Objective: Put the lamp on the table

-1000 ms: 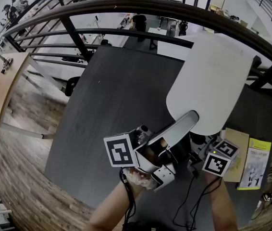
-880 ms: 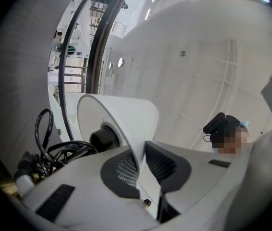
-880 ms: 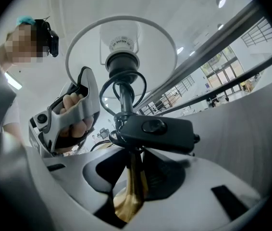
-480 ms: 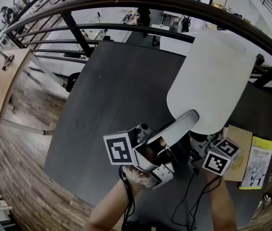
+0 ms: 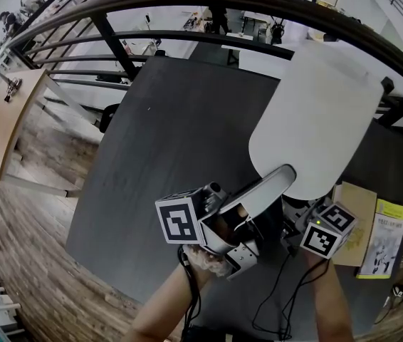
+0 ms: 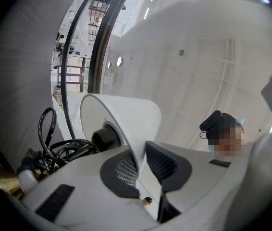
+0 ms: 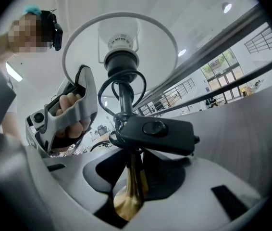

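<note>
**Lamp's up in the air over the worktop, one tool on each end**

Starting from the left in the head view: wooden floor [image 5: 16,248], then the big dark worktop [image 5: 166,155] with a curved railing [image 5: 187,6] running past its far edge.

The left tool [image 6: 143,165] points upward at the white lampshade [image 5: 315,120]. In the left gripper view the shade's thin wall runs right down between the two pads [image 6: 124,170]. The jaws are only a bit apart and have just been opening. To me it looks like a loose fit around the wall rather than a real pinch.

The lamp [image 7: 121,61] itself is tipped over, with the shade leaning away toward the railing above the right part of the worktop. It's not standing on it.

The right tool [image 7: 131,177] has the bottom end. In the right gripper view its jaws are clamped on the brass stem [image 7: 135,170]. The black inline switch [image 7: 157,133] and loops of black cord [image 7: 117,93] sit just above the jaws. More cord dangles down in front of the person in the head view.

Far right on the worktop are a brown notebook [image 5: 351,219] and a yellow booklet [image 5: 386,237], side by side.
</note>
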`<state>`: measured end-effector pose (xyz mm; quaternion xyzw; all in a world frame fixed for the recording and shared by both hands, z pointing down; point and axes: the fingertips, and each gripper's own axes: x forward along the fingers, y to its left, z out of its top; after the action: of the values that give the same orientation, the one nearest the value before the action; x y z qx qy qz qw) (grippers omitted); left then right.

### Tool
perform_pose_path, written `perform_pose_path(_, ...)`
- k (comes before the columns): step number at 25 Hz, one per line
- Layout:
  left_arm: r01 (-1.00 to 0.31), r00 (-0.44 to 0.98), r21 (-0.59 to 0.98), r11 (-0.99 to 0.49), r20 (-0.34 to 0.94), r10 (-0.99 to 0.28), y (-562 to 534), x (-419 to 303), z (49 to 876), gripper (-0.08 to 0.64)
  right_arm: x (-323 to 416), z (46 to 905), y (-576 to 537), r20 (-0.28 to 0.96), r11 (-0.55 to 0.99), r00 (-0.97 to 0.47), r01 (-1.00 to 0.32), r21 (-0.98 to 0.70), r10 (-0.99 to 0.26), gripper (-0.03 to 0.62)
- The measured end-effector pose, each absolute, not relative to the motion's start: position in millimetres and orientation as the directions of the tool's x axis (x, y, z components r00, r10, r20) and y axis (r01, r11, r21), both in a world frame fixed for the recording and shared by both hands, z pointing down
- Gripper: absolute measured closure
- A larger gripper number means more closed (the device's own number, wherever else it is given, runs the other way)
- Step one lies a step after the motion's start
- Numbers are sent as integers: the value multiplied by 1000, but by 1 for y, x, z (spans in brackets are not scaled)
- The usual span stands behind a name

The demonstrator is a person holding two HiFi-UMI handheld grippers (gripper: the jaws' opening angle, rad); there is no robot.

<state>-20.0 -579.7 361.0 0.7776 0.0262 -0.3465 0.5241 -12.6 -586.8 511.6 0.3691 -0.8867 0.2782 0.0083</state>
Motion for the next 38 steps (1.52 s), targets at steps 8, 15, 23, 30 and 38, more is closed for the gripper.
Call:
perform_pose_path(8,418,739,789,-450,-584,-337,-580,-25,363,486,-15,514,-587,214,577,-728,-658,-484,-651,476)
perform_pose_path(15,429,711,778,-459,-605,-359,-580,-31,362,486,-17,514,-587,219,596,-740,-652,-469,-636,467)
perform_pose_path(23,430,691,765,-479,-620,-371,-573,-34,365,486,-17,515,-583,214,608,-733,-663,-437,-645,456)
perform_pose_path(30,413,697,768,-490,-613,-372,-567,-34,367,485,-23,511,-572,202,622,-732,-666,-412,-651,341)
perform_pose_path(38,413,689,763,-497,-619,-377,-552,-39,371,476,-11,514,-540,208,586,-711,-682,-437,-672,322)
